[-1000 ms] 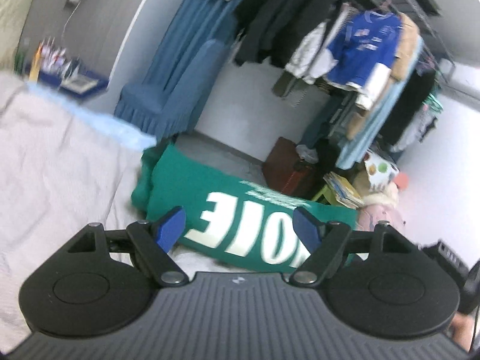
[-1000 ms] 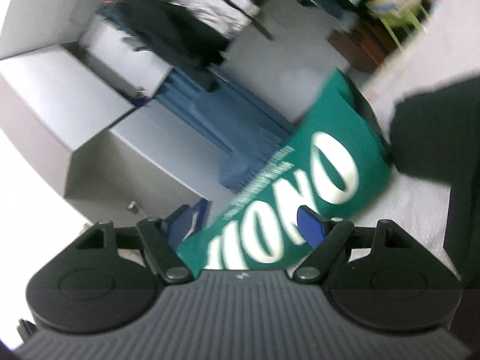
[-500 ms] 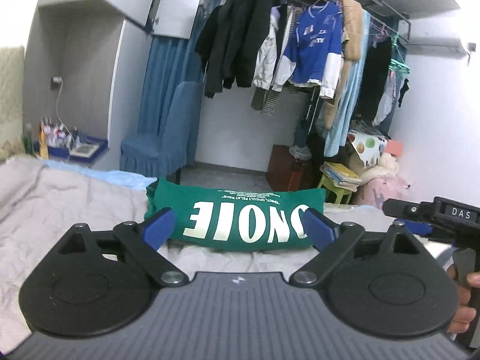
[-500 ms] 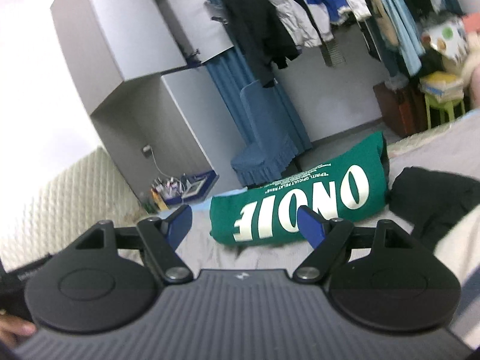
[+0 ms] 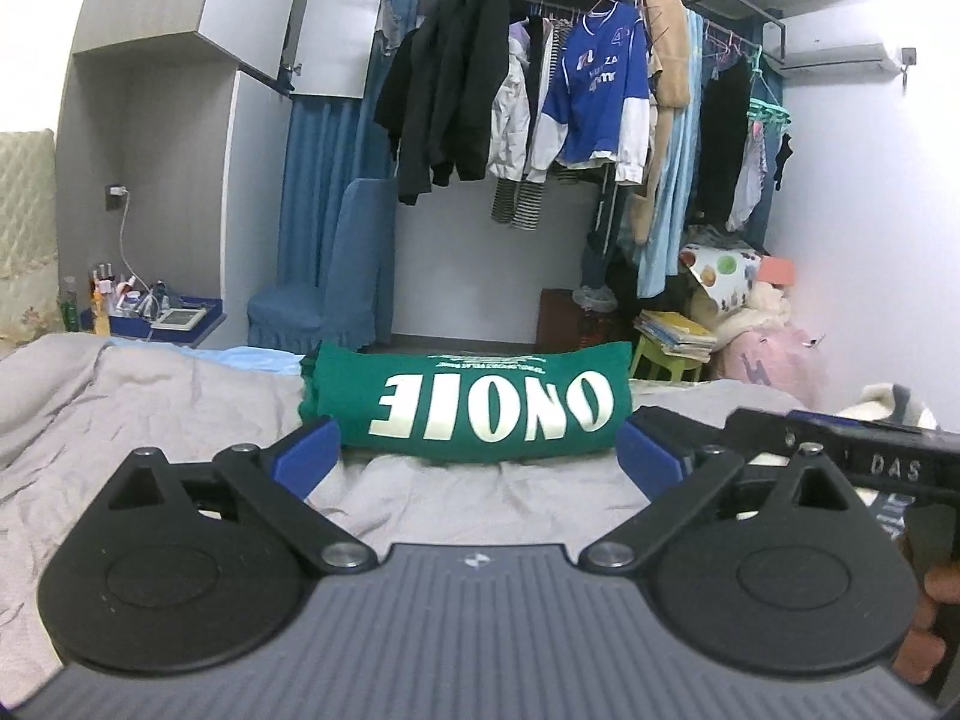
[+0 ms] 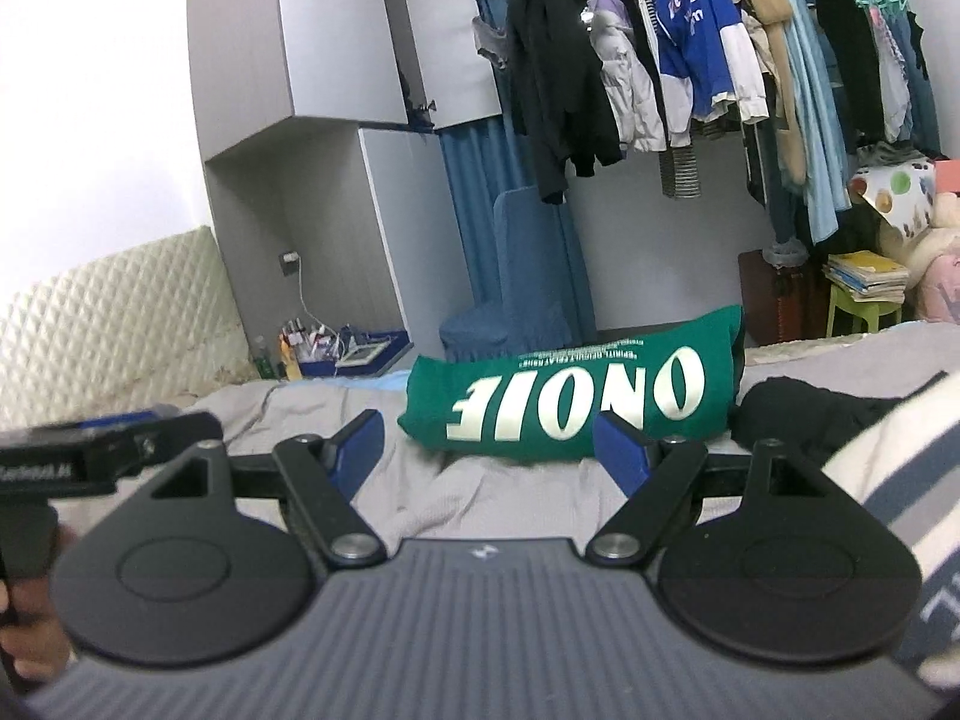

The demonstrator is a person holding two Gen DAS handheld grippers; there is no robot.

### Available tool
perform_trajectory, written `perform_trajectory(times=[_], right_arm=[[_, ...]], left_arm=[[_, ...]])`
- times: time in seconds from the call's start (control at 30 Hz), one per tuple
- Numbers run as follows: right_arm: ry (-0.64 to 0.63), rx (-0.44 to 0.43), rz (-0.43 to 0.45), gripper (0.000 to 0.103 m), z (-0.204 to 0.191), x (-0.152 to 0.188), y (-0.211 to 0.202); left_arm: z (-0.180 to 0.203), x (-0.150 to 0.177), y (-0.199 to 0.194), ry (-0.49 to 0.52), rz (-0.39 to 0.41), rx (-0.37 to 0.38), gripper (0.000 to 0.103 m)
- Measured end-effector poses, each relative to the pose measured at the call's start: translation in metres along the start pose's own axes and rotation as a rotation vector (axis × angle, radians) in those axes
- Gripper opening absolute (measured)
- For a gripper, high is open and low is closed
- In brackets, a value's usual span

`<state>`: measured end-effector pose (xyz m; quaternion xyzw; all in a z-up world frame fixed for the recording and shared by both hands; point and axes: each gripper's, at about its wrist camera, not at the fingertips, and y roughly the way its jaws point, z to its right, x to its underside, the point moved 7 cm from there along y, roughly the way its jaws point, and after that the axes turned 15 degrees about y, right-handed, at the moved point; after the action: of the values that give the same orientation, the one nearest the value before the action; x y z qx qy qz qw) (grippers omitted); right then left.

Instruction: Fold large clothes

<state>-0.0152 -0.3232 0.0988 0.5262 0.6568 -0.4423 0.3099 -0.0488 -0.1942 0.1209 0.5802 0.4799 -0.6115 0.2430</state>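
Folded green shirt (image 5: pixel 474 405) lies on bed (image 5: pixel 150 408). Left gripper (image 5: pixel 477 459) jaws just opened wider, empty, short of shirt. Right gripper (image 6: pixel 486 450) agape, empty, short of shirt.

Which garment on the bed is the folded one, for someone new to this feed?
Start at the grey bed sheet. Near its far edge, before the blue chair, lies the folded green garment. Its large white upside-down lettering sets it apart from the plain black garment heaped beside it.
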Motion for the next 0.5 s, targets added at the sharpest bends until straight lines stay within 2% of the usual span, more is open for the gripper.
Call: perform_trajectory(times=[0.2, 0.5], right_arm=[[-0.014, 0.038, -0.029, 0.079, 0.001, 0.022, 0.009], [-0.03, 0.105, -0.055, 0.079, 0.011, 0.04, 0.026]], left_arm=[[-0.001, 0.009, 0.01, 0.018, -0.009, -0.003, 0.101], [-0.008, 0.034, 0.038, 0.02, -0.074, -0.003, 0.101]])
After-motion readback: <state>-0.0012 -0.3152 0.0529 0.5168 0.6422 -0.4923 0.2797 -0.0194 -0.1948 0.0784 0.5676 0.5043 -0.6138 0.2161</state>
